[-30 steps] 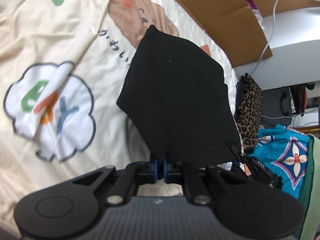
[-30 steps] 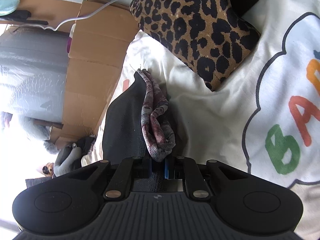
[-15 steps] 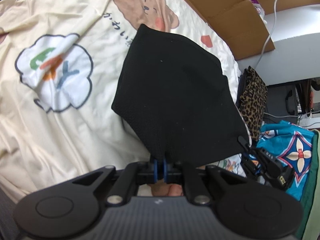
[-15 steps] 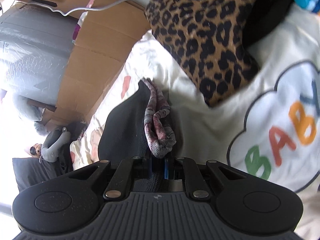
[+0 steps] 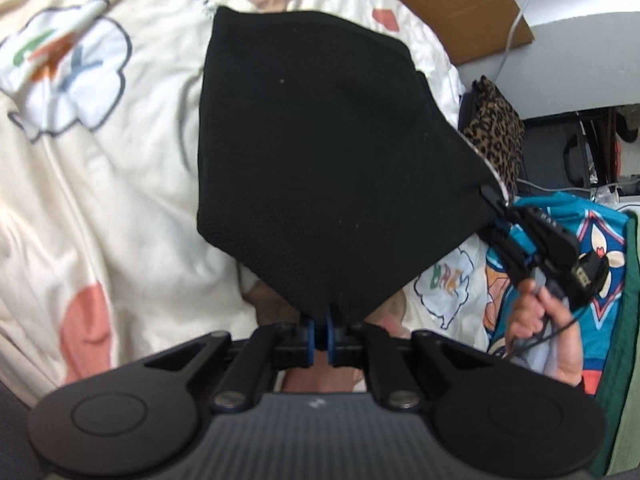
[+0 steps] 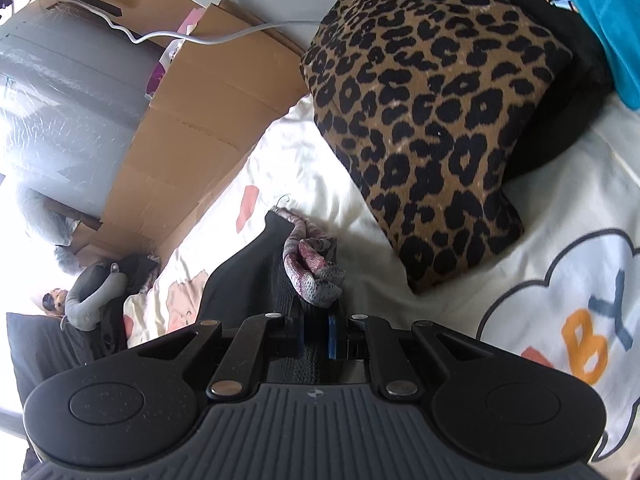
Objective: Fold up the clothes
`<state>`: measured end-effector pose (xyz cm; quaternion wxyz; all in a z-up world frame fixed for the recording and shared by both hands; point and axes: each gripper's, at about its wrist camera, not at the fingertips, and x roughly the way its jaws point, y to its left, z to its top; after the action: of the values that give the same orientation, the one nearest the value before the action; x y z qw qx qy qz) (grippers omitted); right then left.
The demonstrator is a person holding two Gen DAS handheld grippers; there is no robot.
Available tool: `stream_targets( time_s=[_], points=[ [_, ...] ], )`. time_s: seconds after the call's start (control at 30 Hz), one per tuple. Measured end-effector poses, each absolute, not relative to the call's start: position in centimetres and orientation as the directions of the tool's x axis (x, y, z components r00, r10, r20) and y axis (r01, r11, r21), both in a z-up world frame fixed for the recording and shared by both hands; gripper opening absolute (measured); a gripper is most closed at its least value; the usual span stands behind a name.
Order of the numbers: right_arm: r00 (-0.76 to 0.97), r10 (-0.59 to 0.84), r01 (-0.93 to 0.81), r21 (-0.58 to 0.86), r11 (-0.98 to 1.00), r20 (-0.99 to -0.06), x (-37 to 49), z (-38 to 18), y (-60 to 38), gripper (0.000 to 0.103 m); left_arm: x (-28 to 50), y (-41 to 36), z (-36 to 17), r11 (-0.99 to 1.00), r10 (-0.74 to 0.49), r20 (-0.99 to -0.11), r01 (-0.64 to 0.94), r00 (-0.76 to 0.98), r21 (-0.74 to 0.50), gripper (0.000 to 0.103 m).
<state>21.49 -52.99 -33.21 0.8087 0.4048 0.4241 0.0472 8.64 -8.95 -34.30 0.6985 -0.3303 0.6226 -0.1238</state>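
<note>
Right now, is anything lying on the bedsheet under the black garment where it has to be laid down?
Nothing visible does. The black garment hangs from both tools over bare bedsheet; the leopard-print cushion lies off to the side.

bright daylight blows out the area left of the cardboard (image 6: 192, 120); the black garment (image 5: 320, 160) looks slightly motion-blurred, and fisheye edges curve and darken.

The left wrist camera sits just behind the left gripper (image 5: 319, 334), looking forward over its fingers, close on the black garment (image 5: 320, 152) above the printed bedsheet (image 5: 100, 184). The right wrist camera sits just behind the right gripper (image 6: 316, 332), looking along the sheet toward the cardboard (image 6: 200, 120). Both views share the garment, the sheet, the cardboard and the leopard-print cushion (image 6: 432, 120), right of each gripper's fingers.
</note>
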Motion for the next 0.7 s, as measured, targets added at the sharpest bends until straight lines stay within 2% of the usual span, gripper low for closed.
stream_targets(
  time_s=[0.7],
  points=[
    [0.620,0.332,0.307,0.609,0.731,-0.711,23.2,-34.3,-53.2,0.009,7.7,-11.8,-40.9,0.732,-0.589,-0.796,-0.325,0.139,-0.599,0.006]
  ],
)
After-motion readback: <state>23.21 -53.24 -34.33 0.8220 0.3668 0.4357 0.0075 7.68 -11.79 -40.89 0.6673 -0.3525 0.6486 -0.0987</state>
